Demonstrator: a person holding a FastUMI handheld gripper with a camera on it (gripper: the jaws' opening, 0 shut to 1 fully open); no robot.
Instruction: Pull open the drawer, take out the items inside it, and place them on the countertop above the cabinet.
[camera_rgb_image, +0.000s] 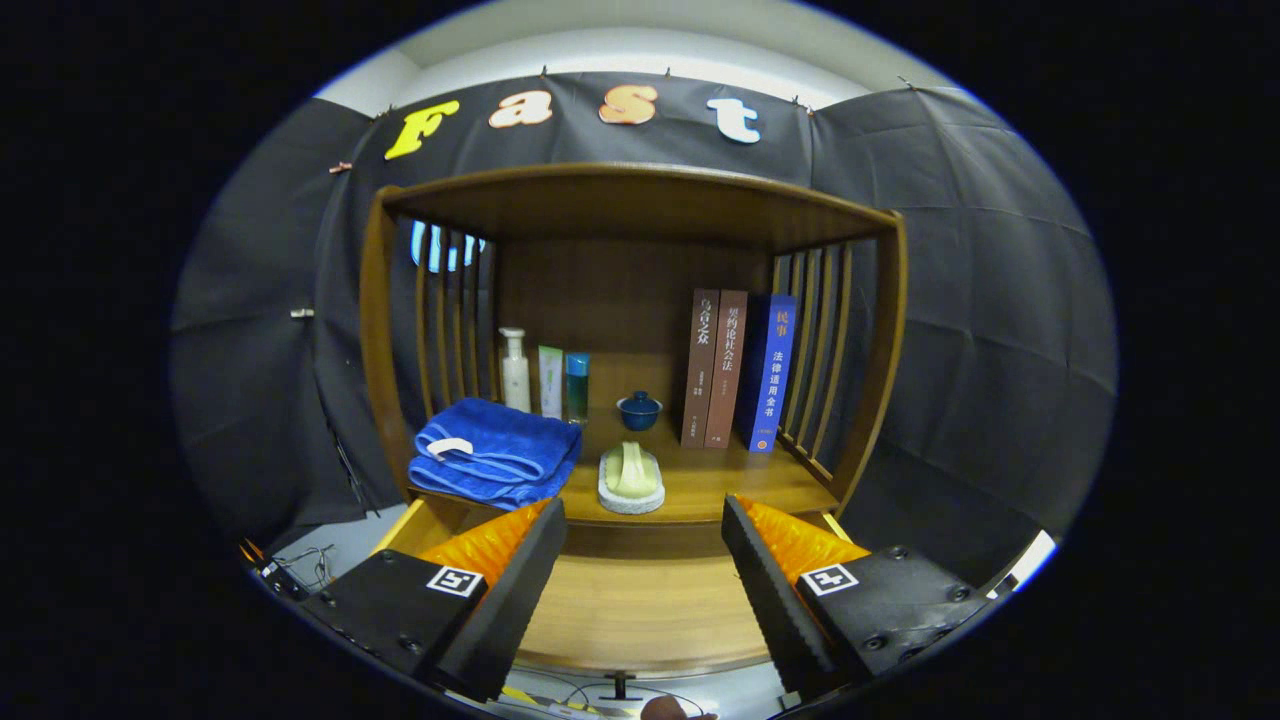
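The wooden cabinet's drawer (640, 600) stands pulled out toward me, and its bare wooden bottom shows between my fingers. My gripper (642, 505) hovers over the drawer, open wide and holding nothing. Just beyond the fingertips lies the countertop (720, 475). A folded blue towel (490, 452) rests on its left front. A pale green soap (632, 468) sits on a grey dish (630, 500) at the middle front edge. A small blue lidded cup (639, 410) stands farther back.
A white pump bottle (515, 370), a tube (551, 380) and a teal bottle (577, 385) stand at the back left. Three upright books (735, 368) lean at the back right. Slatted sides (820, 340) and a top board (630, 200) enclose the countertop. Cables (300, 565) lie on the floor at left.
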